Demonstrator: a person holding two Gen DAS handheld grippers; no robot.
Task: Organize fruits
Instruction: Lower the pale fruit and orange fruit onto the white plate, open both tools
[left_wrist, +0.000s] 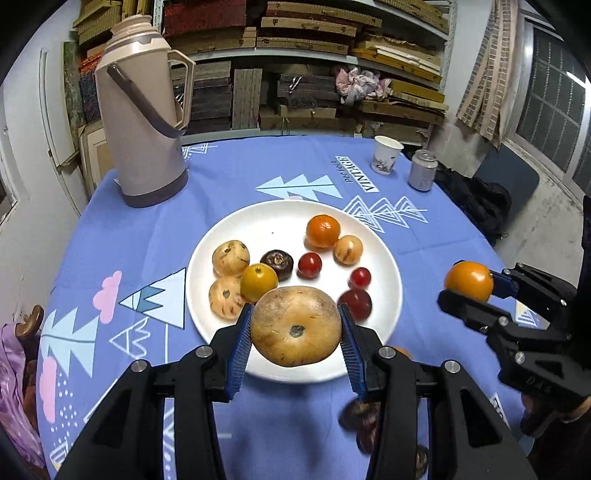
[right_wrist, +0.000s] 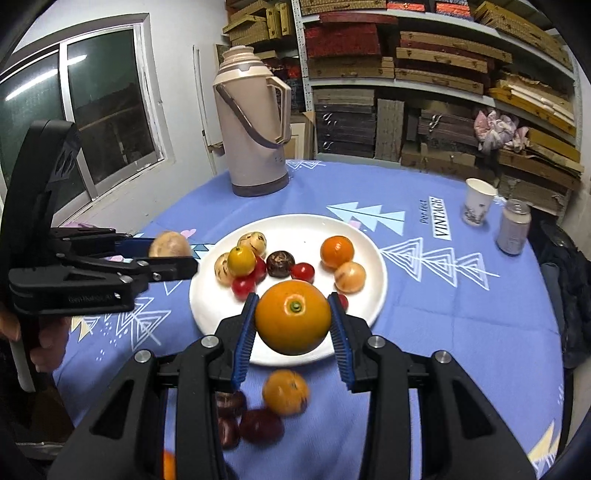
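Note:
A white plate (left_wrist: 280, 221) (right_wrist: 299, 229) on the blue tablecloth holds several small fruits: an orange (left_wrist: 322, 230), tan fruits, red cherry tomatoes, a yellow fruit (left_wrist: 258, 282) and a dark one (left_wrist: 276, 260). My left gripper (left_wrist: 295, 326) is shut on a tan round fruit (left_wrist: 295, 325) above the plate's near edge; it also shows in the right wrist view (right_wrist: 170, 245). My right gripper (right_wrist: 293, 321) is shut on an orange (right_wrist: 293, 316) above the plate's near rim; the left wrist view shows it (left_wrist: 469, 280) right of the plate.
A beige thermos (left_wrist: 142, 114) stands at the far left of the table. A paper cup (left_wrist: 386, 155) and a can (left_wrist: 423, 170) stand at the far right. Loose fruits lie on the cloth near me: an orange (right_wrist: 285, 392) and dark red ones (right_wrist: 260, 424). Shelves stand behind.

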